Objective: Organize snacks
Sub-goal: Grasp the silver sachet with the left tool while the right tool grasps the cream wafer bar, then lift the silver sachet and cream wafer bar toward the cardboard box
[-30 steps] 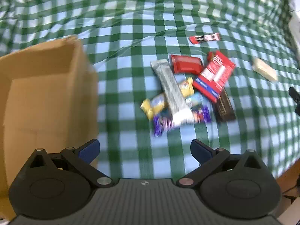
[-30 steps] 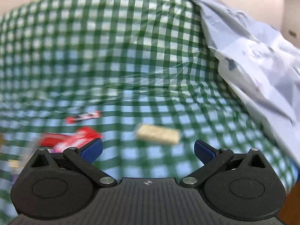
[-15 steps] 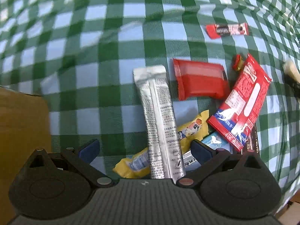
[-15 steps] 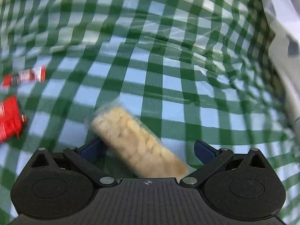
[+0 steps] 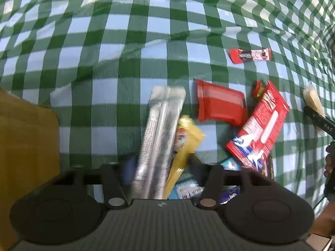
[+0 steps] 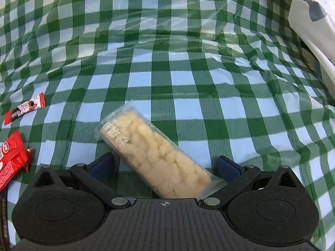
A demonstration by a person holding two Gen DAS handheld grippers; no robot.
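The left gripper (image 5: 160, 165) has its fingers closed in on a silver stick pack (image 5: 161, 133) and a yellow wrapper (image 5: 186, 144) that lies against the pack's right side; both pass between the fingers, though motion blur hides whether the pads press on them. Just right of them lie a blue packet (image 5: 186, 190) and a purple one (image 5: 230, 196), partly under the gripper body. Farther right a red-and-blue bag (image 5: 259, 129) slants over a dark bar (image 5: 270, 169), with a plain red pouch (image 5: 219, 104) to its far left and a small red sachet (image 5: 250, 55) farther off. A cardboard box (image 5: 27, 138) stands at the left.

The right gripper (image 6: 165, 165) holds its fingers wide apart, one on each side of a clear-wrapped puffed-rice bar (image 6: 155, 156) lying slantwise on the green checked cloth (image 6: 180, 79); neither pad touches it. To the far left lies the sachet (image 6: 25, 108), nearer the red bag's corner (image 6: 10, 156). A pale plastic bag (image 6: 309, 21) sits at the far right.
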